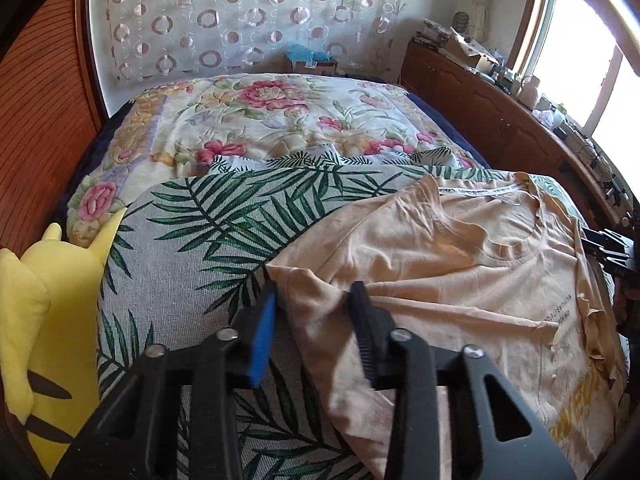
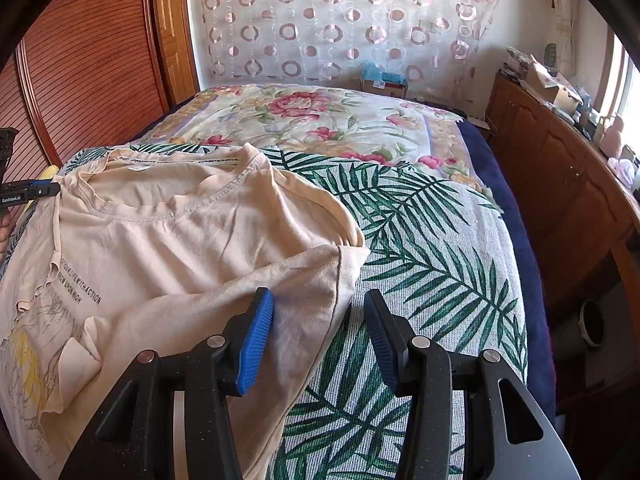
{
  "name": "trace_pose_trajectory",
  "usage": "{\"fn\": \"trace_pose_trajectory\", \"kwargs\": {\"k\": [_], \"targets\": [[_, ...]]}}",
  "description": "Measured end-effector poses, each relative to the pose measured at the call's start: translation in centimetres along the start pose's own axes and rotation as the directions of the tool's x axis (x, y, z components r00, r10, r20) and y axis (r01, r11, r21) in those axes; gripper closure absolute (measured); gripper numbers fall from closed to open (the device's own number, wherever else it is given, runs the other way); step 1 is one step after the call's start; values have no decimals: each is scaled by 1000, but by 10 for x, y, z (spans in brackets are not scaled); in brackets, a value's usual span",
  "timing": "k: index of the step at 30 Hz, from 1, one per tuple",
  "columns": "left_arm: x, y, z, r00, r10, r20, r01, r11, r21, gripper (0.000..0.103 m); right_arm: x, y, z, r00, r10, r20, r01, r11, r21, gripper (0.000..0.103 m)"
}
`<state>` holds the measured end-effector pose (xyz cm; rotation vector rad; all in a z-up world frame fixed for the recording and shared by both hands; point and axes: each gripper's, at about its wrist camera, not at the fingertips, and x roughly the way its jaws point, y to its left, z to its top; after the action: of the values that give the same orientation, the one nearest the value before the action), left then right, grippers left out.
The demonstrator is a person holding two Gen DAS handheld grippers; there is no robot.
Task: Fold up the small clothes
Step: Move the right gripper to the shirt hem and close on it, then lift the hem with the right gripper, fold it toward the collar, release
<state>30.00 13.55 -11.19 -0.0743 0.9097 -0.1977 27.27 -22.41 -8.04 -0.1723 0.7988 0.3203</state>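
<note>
A peach T-shirt (image 1: 460,280) lies front up on the leaf-print cover (image 1: 192,248) of a bed, neck towards the far side. My left gripper (image 1: 314,296) points down at one sleeve. Its fingers stand apart either side of a rumpled bit of sleeve cloth, and a gap shows between them. In the right wrist view the other sleeve (image 2: 304,280) is folded inward. My right gripper (image 2: 318,304) is open, one finger over the sleeve and one over the cover, the hem between them. Each gripper shows at the edge of the other's view.
A yellow plush toy (image 1: 52,320) sits at the bed's left edge. A floral quilt (image 1: 260,120) covers the far half of the bed. A cluttered wooden cabinet (image 1: 500,120) runs along the right, and a slatted wooden door (image 1: 40,120) stands on the left.
</note>
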Motion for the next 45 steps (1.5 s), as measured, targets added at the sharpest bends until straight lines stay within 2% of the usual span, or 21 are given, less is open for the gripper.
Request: {"fn": "trace_pose_trajectory", "kwargs": {"k": [3, 4, 6, 10, 18, 22, 23, 24, 25, 26, 29, 32, 37, 41, 45], "targets": [[-1, -2, 1, 1000, -9, -2, 9, 1000, 9, 95, 0, 0, 0, 1000, 0, 0, 0, 1000, 0, 54], [-4, -3, 1, 1000, -9, 5, 9, 1000, 12, 96, 0, 0, 0, 1000, 1, 0, -1, 1000, 1, 54], [-13, -6, 5, 999, 2, 35, -2, 1000, 21, 97, 0, 0, 0, 1000, 4, -1, -4, 1000, -3, 54], [-28, -3, 16, 993, 71, 90, -74, 996, 39, 97, 3, -3, 5, 1000, 17, -10, -17, 1000, 7, 54], [-34, 8, 23, 989, 104, 109, -108, 994, 34, 97, 16, -7, 18, 1000, 5, -25, -5, 1000, 14, 54], [-39, 9, 24, 988, 97, 116, -100, 995, 23, 97, 21, -10, 24, 999, 15, -29, -14, 999, 29, 54], [-40, 8, 24, 988, 95, 119, -98, 995, 23, 97, 22, -10, 24, 1000, 16, -27, -15, 999, 29, 62], [-43, 5, 23, 988, 92, 124, -96, 995, 24, 97, 22, -9, 24, 1000, 11, -23, -11, 1000, 23, 81], [-46, 3, 23, 988, 84, 129, -88, 996, 26, 97, 22, -7, 24, 1000, 13, -17, -13, 1000, 15, 90], [-50, -1, 21, 988, 73, 137, -77, 997, 28, 97, 23, -6, 24, 999, 30, -17, -30, 999, 13, 94], [-65, -13, 17, 987, 40, 157, -46, 998, 37, 97, 23, -3, 23, 999, 43, -21, -43, 999, 13, 96], [-88, -26, 8, 980, 21, 197, -32, 998, 52, 97, 3, -2, 24, 997, 67, 47, -69, 997, 24, 96], [-128, -42, -19, 969, -5, 249, -10, 998, 62, 97, -54, 9, 20, 980, 88, 177, -89, 996, -2, 97], [-163, -46, -51, 959, -16, 283, 3, 999, 45, 97, -97, 16, 1, 965, 111, 239, -110, 994, -20, 97], [-194, -48, -91, 954, -13, 300, 5, 1000, 27, 97, -140, 16, -32, 955, 121, 271, -116, 993, -33, 97]]}}
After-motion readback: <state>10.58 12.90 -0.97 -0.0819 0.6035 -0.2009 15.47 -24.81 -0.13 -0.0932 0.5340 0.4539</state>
